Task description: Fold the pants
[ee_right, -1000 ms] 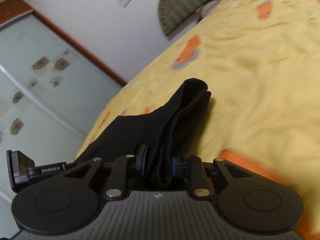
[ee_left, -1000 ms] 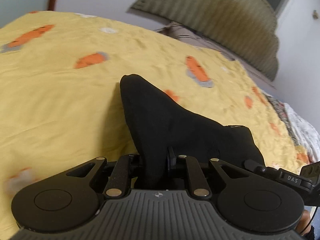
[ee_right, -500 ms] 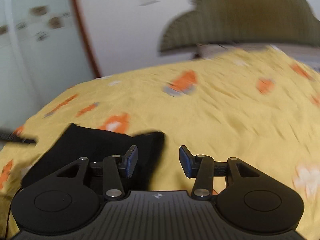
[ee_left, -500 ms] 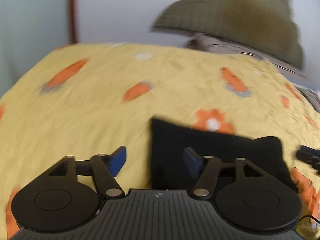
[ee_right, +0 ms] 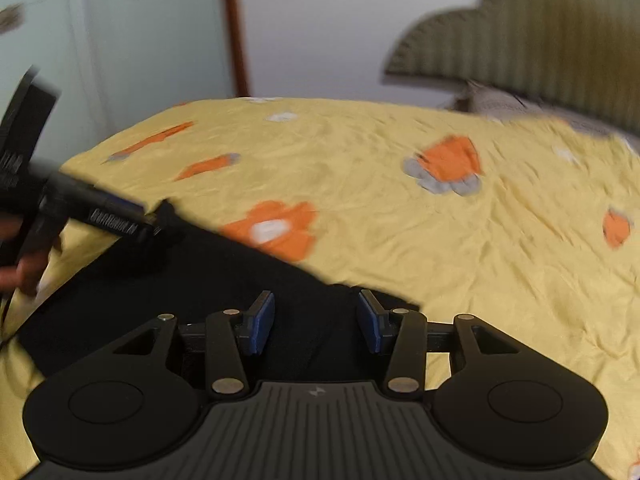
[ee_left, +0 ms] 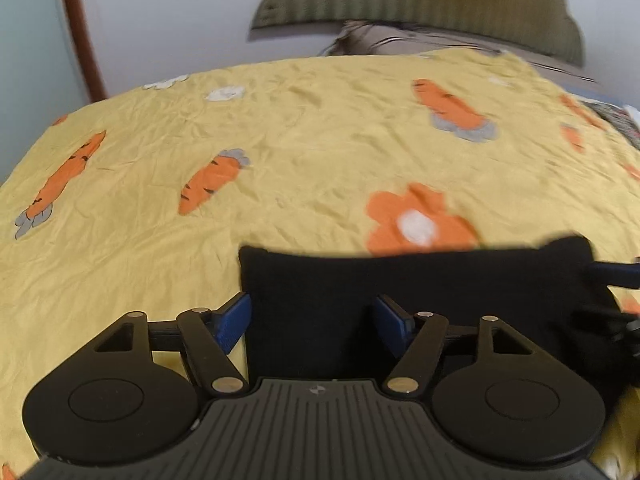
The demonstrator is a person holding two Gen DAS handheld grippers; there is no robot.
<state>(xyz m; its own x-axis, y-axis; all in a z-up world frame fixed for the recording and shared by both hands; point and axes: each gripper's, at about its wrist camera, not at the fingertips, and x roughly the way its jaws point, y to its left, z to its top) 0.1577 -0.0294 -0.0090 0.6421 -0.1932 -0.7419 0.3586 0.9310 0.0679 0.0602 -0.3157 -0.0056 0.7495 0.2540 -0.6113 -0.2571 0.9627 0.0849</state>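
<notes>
The black pants (ee_left: 400, 280) lie folded in a flat rectangle on the yellow bedspread (ee_left: 280, 140). My left gripper (ee_left: 312, 312) hovers over their left end. Its jaws are opening, and the blue pads (ee_left: 234, 320) stand apart from the cloth below them. In the right wrist view the pants (ee_right: 200, 280) run from the lower middle toward the left. My right gripper (ee_right: 316, 312) is open over their right end, gripping nothing. The left gripper (ee_right: 156, 220) shows blurred at the far left, with a hand (ee_right: 24, 268) holding it.
The bedspread carries orange carrots and flowers and stretches far ahead. A padded olive headboard (ee_left: 420, 0) and a pillow (ee_left: 400, 40) sit at the far end. Glass wardrobe doors (ee_right: 120, 40) with a brown frame stand beyond the bed's left side.
Both grippers let go of the raised pants, which now lie flat and folded on the bed. Both jaws opened, and both tools rolled level and drew back.
</notes>
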